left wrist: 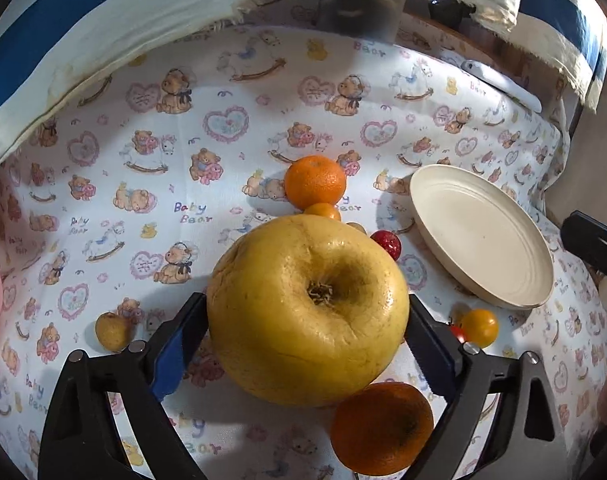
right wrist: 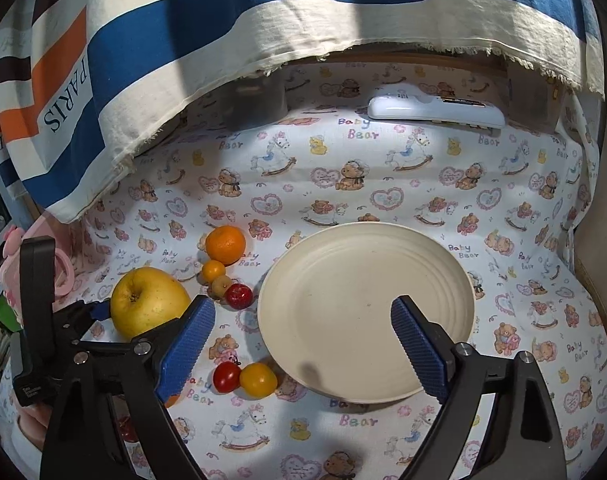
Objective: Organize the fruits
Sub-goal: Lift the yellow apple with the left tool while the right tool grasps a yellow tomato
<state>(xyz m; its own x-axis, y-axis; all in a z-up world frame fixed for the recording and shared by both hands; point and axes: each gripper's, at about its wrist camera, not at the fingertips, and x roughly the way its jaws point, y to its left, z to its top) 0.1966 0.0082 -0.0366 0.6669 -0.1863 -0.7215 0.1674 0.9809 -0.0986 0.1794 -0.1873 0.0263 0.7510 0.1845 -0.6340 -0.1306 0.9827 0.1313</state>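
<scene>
Nearest the left wrist camera sits a dark-blotched orange (left wrist: 381, 428), low in the frame and touching the big yellow apple-shaped fruit with a sunken stem pit (left wrist: 307, 310). That fruit lies between the blue-padded fingers of the left gripper (left wrist: 307, 344), whose jaws straddle it at either flank; whether the pads already press its skin I cannot tell, since the fruit's bulge hides the contact. The right gripper (right wrist: 303, 340) hangs released and empty above the near rim of the cream ridged round plate (right wrist: 443, 264), nothing between its pads. By the look of it the sorting has barely begun — the plate holds no fruit at all. Everything is on the teddy-bear print cloth (right wrist: 343, 440): a bright mandarin (right wrist: 225, 244) with a small orange fruit, a brownish one and a small red fruit (right wrist: 239, 295) strung below it, a red cherry tomato (right wrist: 226, 376) touching a yellow one (right wrist: 258, 379) just beside the plate, and a small yellow-brown fruit (left wrist: 111, 330) apart at the left. Every piece is left to move — the big yellow one likely first.
</scene>
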